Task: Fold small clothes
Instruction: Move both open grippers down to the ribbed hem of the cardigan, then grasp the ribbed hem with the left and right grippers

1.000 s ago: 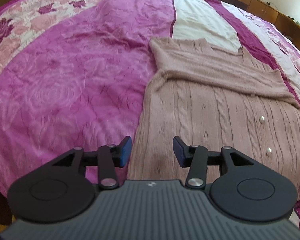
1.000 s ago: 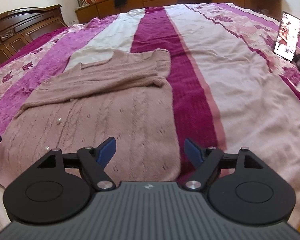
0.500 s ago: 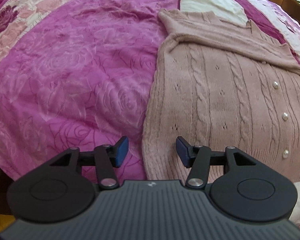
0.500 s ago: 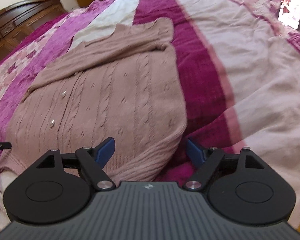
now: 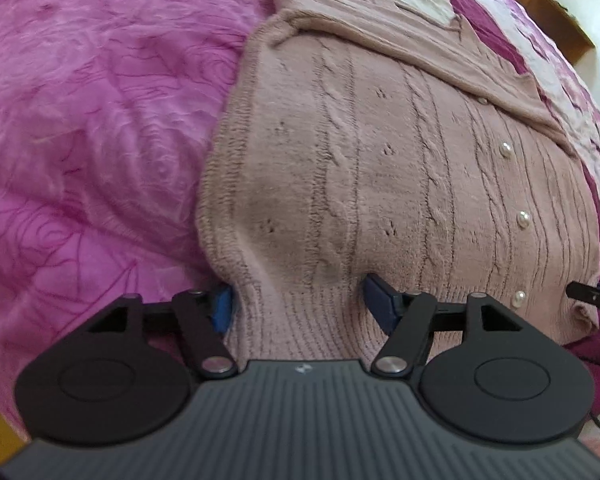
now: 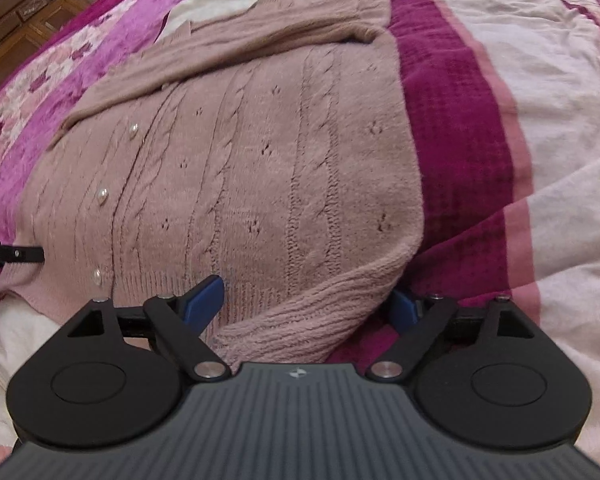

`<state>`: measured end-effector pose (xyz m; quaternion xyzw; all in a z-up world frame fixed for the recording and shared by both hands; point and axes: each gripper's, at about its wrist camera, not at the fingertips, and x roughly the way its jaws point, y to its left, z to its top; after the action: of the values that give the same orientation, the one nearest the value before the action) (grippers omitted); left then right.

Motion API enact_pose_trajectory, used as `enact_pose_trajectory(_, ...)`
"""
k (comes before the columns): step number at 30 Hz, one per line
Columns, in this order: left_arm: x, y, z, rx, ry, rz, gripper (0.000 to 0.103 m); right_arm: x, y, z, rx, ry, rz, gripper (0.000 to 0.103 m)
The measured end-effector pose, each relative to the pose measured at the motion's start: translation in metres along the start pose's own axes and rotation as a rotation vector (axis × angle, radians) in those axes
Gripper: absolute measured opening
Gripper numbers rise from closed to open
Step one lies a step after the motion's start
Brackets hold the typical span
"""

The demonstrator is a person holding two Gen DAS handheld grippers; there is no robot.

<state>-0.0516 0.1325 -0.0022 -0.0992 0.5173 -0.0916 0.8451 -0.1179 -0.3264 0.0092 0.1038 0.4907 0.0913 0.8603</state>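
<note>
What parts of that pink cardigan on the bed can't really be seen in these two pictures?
- Cardigan hem corner, left wrist view: the open left gripper body covers it.
- Other hem corner, right wrist view: behind the open right gripper.
- Top buttons: tucked under the folded sleeve.
- Knit detail at the collar: blurred.

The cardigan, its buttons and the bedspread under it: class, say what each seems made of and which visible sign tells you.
Cardigan: soft knitted yarn, likely wool or acrylic; cable ribs and fuzzy surface show.
Buttons: glossy, pearl-like beads, probably plastic.
Bedspread: thin, slightly shiny woven fabric, with rose patterns and fine creases.
</note>
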Motion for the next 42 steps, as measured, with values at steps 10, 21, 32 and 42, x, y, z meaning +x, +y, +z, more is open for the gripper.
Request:
enact_pose_trajectory(10,0.003,-0.013,0.006,0.07,-0.02,-0.047,0.048,0.006,-0.009,0.002,0.047,-0.007,0.125,0.068)
enact_pose_trajectory(21,0.013,0.0,0.01,0.007,0.016,-0.117,0.041,0.011,-0.021,0.006,0.097,0.0,0.185,0.056)
enact_pose_trajectory(32,-0.005,0.008,0.002,-0.059,-0.055,-0.204,0.014,-0.012,-0.019,-0.001,0.13,-0.117,0.25,0.018)
enact_pose_trajectory(42,-0.047,0.0,0.022,-0.109,-0.238,-0.316,0.013,-0.046,-0.011,0.021,0.163,-0.302,0.349,0.013)
